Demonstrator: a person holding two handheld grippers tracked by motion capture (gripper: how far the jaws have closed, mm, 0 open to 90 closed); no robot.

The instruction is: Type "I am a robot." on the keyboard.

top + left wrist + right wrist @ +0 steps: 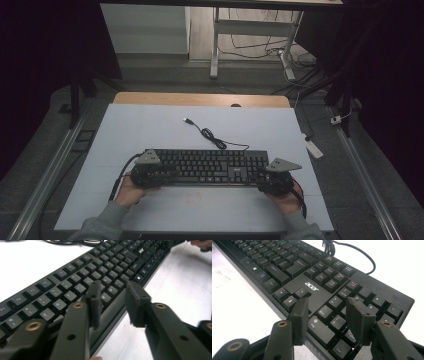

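keyboard is laid flat across the white table, near its front edge. its left end is straddled by the left hand-held gripper, jaws apart; its right end by the right hand-held gripper, jaws likewise apart.

both forearms, at the bottom of the high view, wear grey-green sleeves. the left gripper and right gripper are black, each topped by a grey three-cornered plate, with a black cable trailing. up close, the black jaws show brass-ringed screw holes and dark, rough-edged pads.
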